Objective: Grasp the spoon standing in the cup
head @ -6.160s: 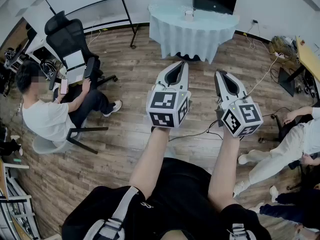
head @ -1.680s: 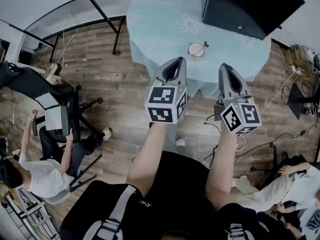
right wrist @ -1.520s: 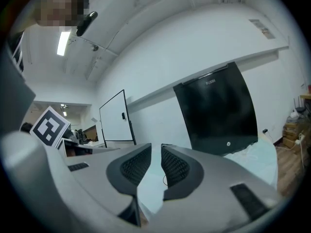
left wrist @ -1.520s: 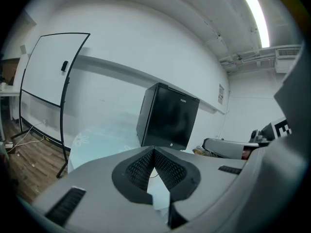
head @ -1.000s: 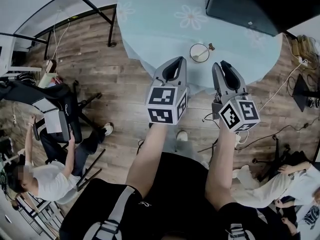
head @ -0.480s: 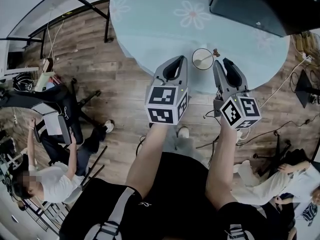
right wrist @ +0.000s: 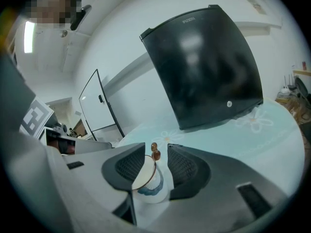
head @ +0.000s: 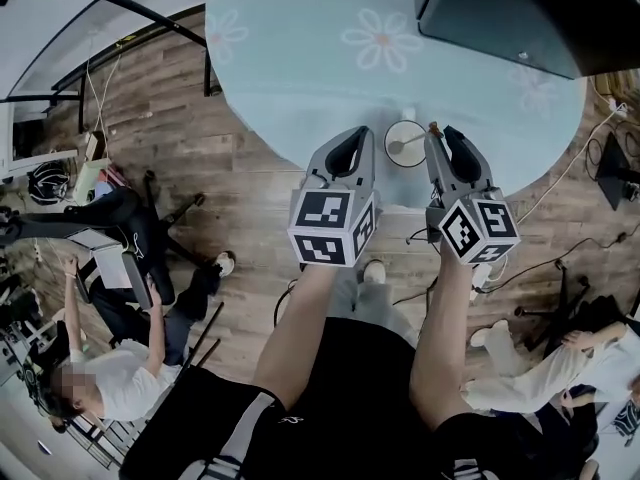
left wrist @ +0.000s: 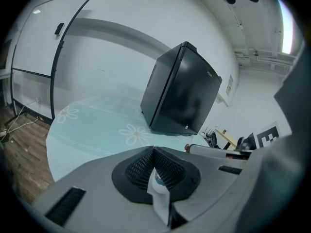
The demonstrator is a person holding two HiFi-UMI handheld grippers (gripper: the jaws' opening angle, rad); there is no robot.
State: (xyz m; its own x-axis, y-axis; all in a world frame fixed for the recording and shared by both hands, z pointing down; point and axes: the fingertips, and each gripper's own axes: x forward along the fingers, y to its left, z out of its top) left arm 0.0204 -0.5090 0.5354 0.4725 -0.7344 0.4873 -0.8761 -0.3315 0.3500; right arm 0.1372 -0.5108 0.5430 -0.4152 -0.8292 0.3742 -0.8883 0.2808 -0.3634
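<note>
A white cup (head: pixel 404 143) stands near the front edge of the round pale blue table (head: pixel 300 78). A spoon stands in it, and its brown knobbed handle end (head: pixel 434 126) leans to the right. My right gripper (head: pixel 446 140) is open right at that handle. In the right gripper view the brown knob (right wrist: pixel 154 152) shows between the two pads without touching either, and the cup (right wrist: pixel 147 177) sits just beyond the right gripper (right wrist: pixel 156 163). My left gripper (head: pixel 352 143) hovers just left of the cup, shut, with nothing in it.
A big black box (head: pixel 520 13) stands on the table behind the cup, also visible as the black box (left wrist: pixel 182 91) and the black box (right wrist: pixel 209 62). A seated person (head: pixel 95 393) and an office chair (head: pixel 110 228) are on the wooden floor at left. Another person (head: pixel 600 353) is at right.
Both grippers have come forward over the table's front edge up to the cup. The right gripper's jaws have widened and now flank the spoon's handle end.
</note>
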